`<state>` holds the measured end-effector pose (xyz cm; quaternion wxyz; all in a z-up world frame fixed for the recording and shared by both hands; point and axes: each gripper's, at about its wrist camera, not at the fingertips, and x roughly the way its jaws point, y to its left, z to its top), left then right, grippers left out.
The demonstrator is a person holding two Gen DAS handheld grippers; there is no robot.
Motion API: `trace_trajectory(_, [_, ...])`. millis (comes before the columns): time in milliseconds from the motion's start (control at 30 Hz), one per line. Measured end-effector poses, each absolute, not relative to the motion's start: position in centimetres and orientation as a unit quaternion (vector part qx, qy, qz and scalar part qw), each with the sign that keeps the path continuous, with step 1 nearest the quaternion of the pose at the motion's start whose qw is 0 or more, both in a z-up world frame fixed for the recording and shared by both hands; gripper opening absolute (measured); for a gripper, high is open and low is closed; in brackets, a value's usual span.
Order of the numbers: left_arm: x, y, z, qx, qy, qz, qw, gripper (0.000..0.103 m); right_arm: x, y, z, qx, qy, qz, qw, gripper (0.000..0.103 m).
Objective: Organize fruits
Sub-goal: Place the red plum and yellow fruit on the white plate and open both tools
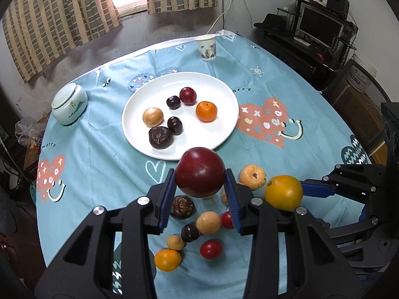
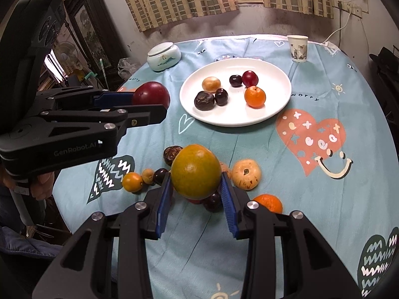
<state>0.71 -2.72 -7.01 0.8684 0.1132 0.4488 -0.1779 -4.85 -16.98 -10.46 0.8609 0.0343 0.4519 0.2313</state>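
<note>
My left gripper (image 1: 199,175) is shut on a dark red plum (image 1: 199,170) and holds it in the air just short of the near rim of the white plate (image 1: 212,134). The plate carries several fruits: a small orange (image 1: 206,111), a red plum, a tan fruit and dark ones. My right gripper (image 2: 196,175) is shut on a yellow-orange citrus (image 2: 195,172) above a heap of several loose fruits (image 2: 245,174) on the blue tablecloth. In the right wrist view the left gripper (image 2: 154,102) stands to the left with its plum (image 2: 150,94), left of the plate (image 2: 237,115).
A paper cup (image 1: 206,47) stands beyond the plate near the far table edge. A pale lidded ceramic jar (image 1: 69,104) sits left of the plate. A dark desk with a monitor (image 1: 320,26) is off the table to the right. A person's hand (image 2: 42,184) grips the left tool.
</note>
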Motion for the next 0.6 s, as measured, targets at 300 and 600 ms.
trace_trajectory(300, [3.8, -2.4, -8.8, 0.102, 0.47, -0.174, 0.859, 0.04, -2.5, -17.1, -12.0, 0.044, 0.473, 0.227, 0.85, 0.039])
trace_trajectory(600, [10.8, 0.7, -8.2, 0.036, 0.467, -0.148, 0.871, 0.04, 3.9, -17.3, -10.0, 0.035, 0.433, 0.216, 0.874, 0.038])
